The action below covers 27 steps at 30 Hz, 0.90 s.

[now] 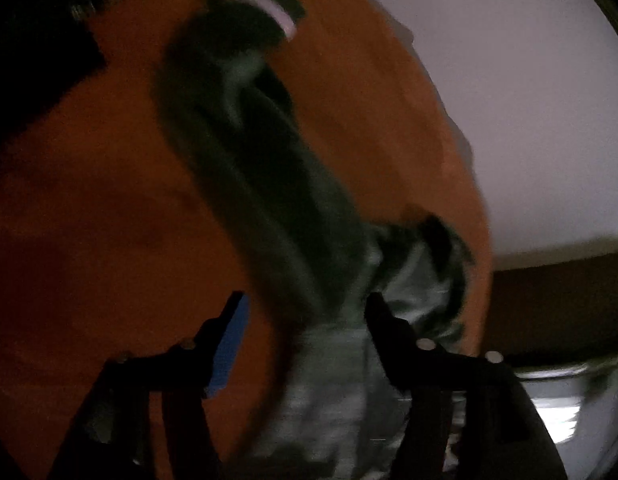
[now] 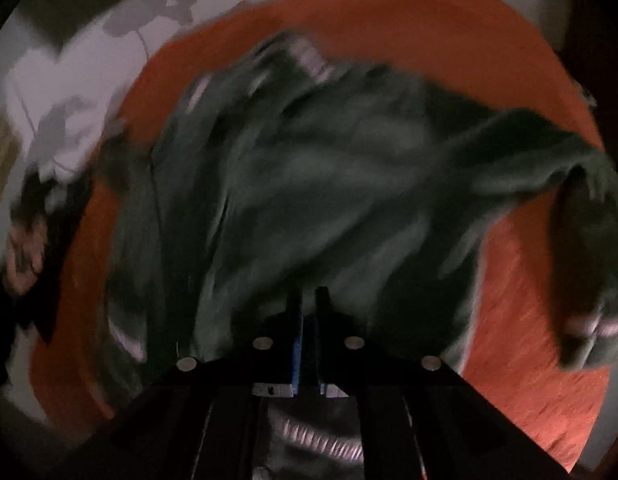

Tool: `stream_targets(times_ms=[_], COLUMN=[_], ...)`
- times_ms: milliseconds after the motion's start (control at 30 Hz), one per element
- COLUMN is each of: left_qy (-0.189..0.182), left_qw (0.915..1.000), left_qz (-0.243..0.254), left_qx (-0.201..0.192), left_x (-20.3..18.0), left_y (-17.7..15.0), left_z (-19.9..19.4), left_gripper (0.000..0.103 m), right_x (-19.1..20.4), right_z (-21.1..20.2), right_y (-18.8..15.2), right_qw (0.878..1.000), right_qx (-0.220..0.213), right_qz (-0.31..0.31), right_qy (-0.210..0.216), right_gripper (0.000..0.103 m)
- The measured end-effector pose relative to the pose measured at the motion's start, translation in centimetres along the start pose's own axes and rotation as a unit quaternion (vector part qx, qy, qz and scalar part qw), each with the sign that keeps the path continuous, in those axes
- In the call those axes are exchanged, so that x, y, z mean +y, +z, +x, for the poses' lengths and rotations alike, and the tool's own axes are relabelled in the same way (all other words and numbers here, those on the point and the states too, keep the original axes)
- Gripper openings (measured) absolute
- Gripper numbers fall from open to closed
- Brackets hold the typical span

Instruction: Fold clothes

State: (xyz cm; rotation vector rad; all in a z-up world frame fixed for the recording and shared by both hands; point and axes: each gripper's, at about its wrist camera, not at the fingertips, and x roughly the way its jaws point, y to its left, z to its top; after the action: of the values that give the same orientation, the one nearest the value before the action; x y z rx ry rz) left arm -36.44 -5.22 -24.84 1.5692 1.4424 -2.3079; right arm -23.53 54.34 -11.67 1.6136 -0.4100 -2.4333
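Between my left fingers (image 1: 239,328), which stand wide apart, a grey-green garment (image 1: 269,184) runs through the gap; no pad presses on it that I can see. It trails away from my left gripper (image 1: 305,300) across the orange cloth (image 1: 89,208), a white-striped cuff at its far end. My right gripper (image 2: 307,294) has its jaws parted by only a narrow slit, and whether any fabric sits in it I cannot tell through the blur. Ahead of them the same garment lies rumpled over the orange cloth, one sleeve curling off to the right. A pale floor (image 1: 529,120) surrounds the cloth.
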Motion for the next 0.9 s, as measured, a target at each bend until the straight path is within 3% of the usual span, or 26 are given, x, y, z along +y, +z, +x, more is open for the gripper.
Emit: stream_targets(times_ms=[33,67,100,200,300,367,433,500,533,567,600,667,733,767,800,833,900], left_qy=[-0.01,-0.01,0.002,0.053,0.062,0.074,0.097,0.118,0.125,0.136,0.157,0.212,0.236,0.249,0.263,0.259,0.25], left_qw=[0.9998,0.9998,1.0,0.9965,0.995,0.9929,0.987,0.9798,0.9755,0.9696,0.9577,0.9232,0.9032,0.8964,0.8928,0.8975,0.907], left_qz=[-0.01,-0.006,0.006,0.04,0.035,0.061,0.106,0.147,0.177,0.203,0.238,0.319,0.358,0.367,0.366,0.357,0.338], left_qx=[0.011,0.015,0.007,-0.052,-0.07,-0.071,-0.072,-0.065,-0.038,-0.002,0.037,0.03,-0.004,-0.009,-0.012,-0.015,-0.02], left_x=[-0.6,-1.8,-2.6,-4.3,-5.1,-6.1,-7.4,-8.7,-9.5,-10.1,-10.6,-11.9,-12.4,-12.0,-11.6,-11.3,-10.8], left_y=[0.2,0.9,1.5,4.1,5.6,5.8,5.8,5.8,5.8,5.8,5.6,4.5,3.7,3.6,3.9,4.1,4.6], left_z=[1.0,2.2,2.6,2.5,3.0,3.9,5.0,6.5,8.1,9.7,11.2,12.8,12.9,13.0,13.2,13.0,12.5], left_gripper=[0.064,0.064,0.064,0.064,0.064,0.064,0.064,0.064,0.064,0.064,0.064,0.064,0.064,0.064,0.064,0.064,0.064], right_x=[-1.1,-2.3,-3.5,-6.2,-4.3,-2.1,-1.9,-2.5,-2.9,-3.2,-3.1,-3.1,-4.3,-5.0,-5.3,-5.2,-1.7], right_z=[-0.3,-0.3,-0.4,1.3,5.4,8.0,11.4,14.2,15.5,16.4,16.5,16.4,14.9,15.4,16.1,16.4,15.1], right_y=[1.8,3.4,5.0,9.8,14.8,17.6,20.5,21.9,22.5,22.9,22.8,22.6,22.5,22.6,22.8,23.1,23.5], right_qw=[1.0,0.999,0.998,0.997,0.998,0.99,0.985,0.983,0.981,0.978,0.975,0.97,0.973,0.976,0.976,0.974,0.972], right_qx=[-0.012,-0.03,-0.048,-0.059,-0.036,-0.049,-0.038,-0.013,-0.001,0.005,-0.004,-0.027,-0.07,-0.048,-0.022,-0.007,-0.044], right_qz=[0.01,0.019,0.029,0.036,-0.055,-0.118,-0.118,-0.101,-0.095,-0.092,-0.099,-0.107,-0.064,-0.039,-0.025,-0.016,-0.043], right_qy=[0.003,-0.007,-0.016,-0.024,-0.01,-0.066,-0.118,-0.153,-0.17,-0.186,-0.197,-0.217,-0.21,-0.206,-0.217,-0.226,-0.227], right_gripper=[0.041,0.069,0.072,0.072,0.072,0.072,0.071,0.049,0.039,0.001,0.001,0.001,0.002,0.002,0.003,0.004,0.004])
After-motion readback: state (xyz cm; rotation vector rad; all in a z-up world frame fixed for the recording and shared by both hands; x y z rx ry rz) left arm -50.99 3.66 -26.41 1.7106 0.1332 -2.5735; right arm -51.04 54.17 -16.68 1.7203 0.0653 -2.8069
